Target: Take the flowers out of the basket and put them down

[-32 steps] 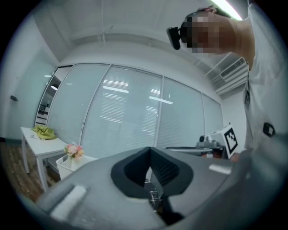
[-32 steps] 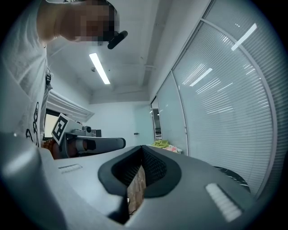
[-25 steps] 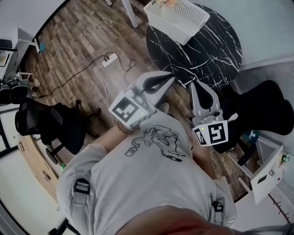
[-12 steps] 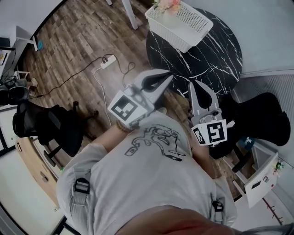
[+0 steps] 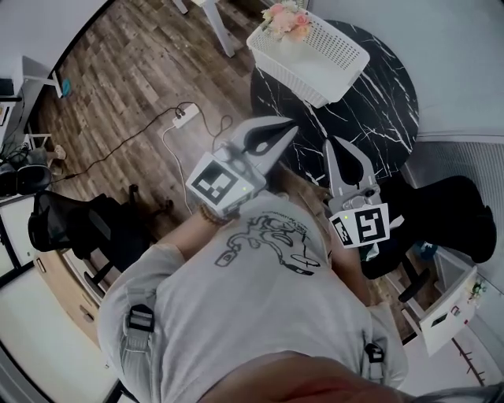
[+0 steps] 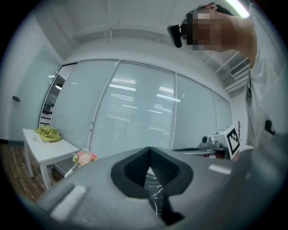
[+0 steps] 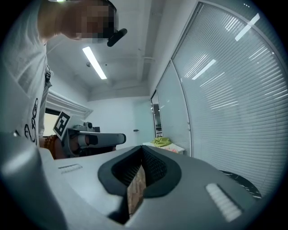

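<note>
- The flowers [image 5: 287, 19] are sitting in the far corner of the white basket [image 5: 285, 68], which is resting on the round black marble table [image 5: 370, 118], well apart from both grippers.
- The left gripper [image 5: 289, 132] is pointing towards the table with its jaws pressed together and nothing between them. The right gripper [image 5: 330, 145] is doing the same beside it, clenched and empty.
- The bunch is looking light and soft, with pink and cream heads that would probably crush or shed under a hard squeeze (the blooms are the part to be leaving alone).
- Judging from that, the best hold would be low on the stems, where they are gathering together, with a gentle pinch. The basket itself is looking light enough to slide or tip if the bunch snags on its wall.
- The stems are hiding below the basket rim in the head view, so how many there are, and whether they are tied, is not showing.
- In the left gripper view only the flower heads are peeking past the gripper's own body, which is covering the basket.
- Whether the flowers are real or artificial is too small to tell.
</note>
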`<move>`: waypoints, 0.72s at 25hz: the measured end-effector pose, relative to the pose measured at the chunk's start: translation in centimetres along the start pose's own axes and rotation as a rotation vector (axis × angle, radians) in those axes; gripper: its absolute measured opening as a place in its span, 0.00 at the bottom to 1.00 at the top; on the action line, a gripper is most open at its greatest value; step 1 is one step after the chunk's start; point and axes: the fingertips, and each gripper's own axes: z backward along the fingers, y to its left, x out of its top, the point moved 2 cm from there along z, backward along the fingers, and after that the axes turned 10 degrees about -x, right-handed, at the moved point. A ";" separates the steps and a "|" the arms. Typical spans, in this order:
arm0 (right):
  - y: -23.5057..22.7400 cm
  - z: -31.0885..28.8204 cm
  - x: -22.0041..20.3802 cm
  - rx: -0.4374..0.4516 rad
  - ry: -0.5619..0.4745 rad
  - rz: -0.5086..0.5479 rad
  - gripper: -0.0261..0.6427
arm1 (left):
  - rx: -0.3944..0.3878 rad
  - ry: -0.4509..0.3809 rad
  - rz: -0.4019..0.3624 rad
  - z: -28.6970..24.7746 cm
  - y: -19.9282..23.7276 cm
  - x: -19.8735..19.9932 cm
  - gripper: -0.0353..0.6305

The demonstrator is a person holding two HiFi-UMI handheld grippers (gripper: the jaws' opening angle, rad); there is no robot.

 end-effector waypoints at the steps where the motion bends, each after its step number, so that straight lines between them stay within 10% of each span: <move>1: -0.3 -0.8 0.1 -0.005 0.002 0.001 0.05 | -0.004 0.003 0.001 -0.2 0.8 0.2 0.06; 18: -6.4 -14.2 -2.0 -0.032 0.039 0.022 0.13 | -0.064 0.087 -0.026 -3.9 16.0 -0.5 0.06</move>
